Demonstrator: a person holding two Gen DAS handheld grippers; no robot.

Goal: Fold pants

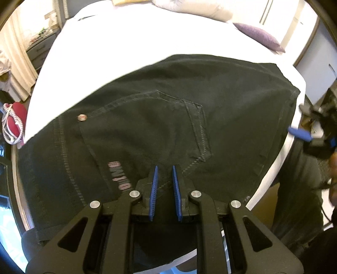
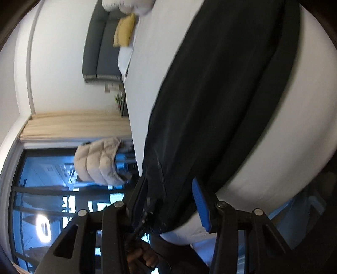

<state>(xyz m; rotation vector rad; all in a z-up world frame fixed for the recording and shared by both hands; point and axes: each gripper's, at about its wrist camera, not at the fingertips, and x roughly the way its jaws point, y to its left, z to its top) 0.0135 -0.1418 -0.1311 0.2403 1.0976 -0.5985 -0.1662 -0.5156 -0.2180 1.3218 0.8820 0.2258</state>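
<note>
Black pants (image 1: 168, 109) lie spread on the white bed (image 1: 126, 42), back pocket up, with a metal rivet (image 1: 82, 117) and a pink label (image 1: 119, 175) near the waist. My left gripper (image 1: 165, 167) points down at the waist end, its blue pads a narrow gap apart and pinching a fold of the black cloth. My right gripper (image 1: 296, 119) hovers off the bed's right edge, blurred, beside the leg end. In the right wrist view the right gripper (image 2: 169, 181) is open and the pants (image 2: 221, 84) run away along the bed (image 2: 284, 147), loose between the fingers.
A purple pillow (image 1: 259, 38) and a white pillow (image 1: 189, 8) lie at the bed's far end. A red item with a white cord (image 1: 14, 124) sits at the left, and a dresser (image 1: 40, 50) beyond it. A beige puffer jacket (image 2: 99, 162) hangs by the window. A hand (image 2: 145, 257) shows under the right gripper.
</note>
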